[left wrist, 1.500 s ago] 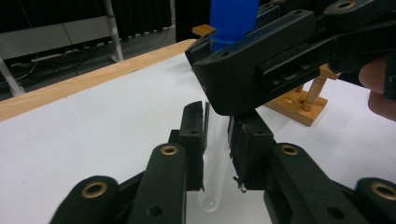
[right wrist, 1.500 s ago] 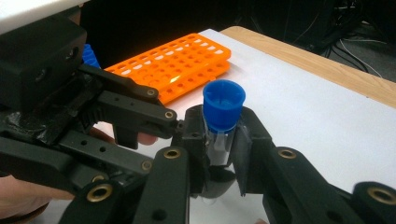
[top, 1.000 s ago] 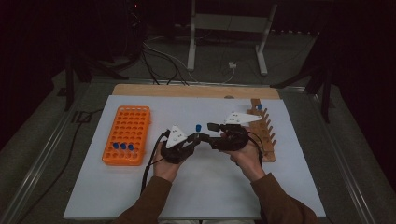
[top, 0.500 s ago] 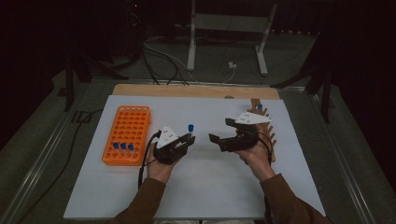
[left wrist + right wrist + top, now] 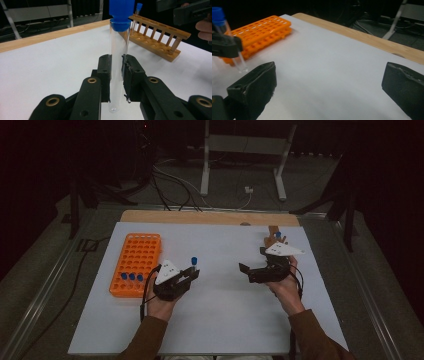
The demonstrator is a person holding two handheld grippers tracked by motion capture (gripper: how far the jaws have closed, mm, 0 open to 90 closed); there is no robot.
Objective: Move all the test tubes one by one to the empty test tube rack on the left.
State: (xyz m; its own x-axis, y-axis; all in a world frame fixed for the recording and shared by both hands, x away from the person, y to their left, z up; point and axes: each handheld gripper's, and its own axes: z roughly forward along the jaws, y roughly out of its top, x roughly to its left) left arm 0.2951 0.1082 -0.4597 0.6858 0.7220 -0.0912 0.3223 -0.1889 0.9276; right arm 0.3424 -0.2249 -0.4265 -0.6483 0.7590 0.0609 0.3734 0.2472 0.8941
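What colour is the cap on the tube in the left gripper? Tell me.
Blue. The cap tops a clear tube clamped upright in the left gripper, clearest in the left gripper view.

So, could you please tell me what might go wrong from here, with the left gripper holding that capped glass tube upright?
1. The left gripper is shut on the clear glass test tube with a blue cap low on its body, so the tall top could tilt or slip.
2. The orange plastic rack already holds blue-capped tubes in its near row; lowering this one could knock them.
3. The right gripper, whose jaws have just been opening, stands empty beside the wooden tube rack and might bump it.
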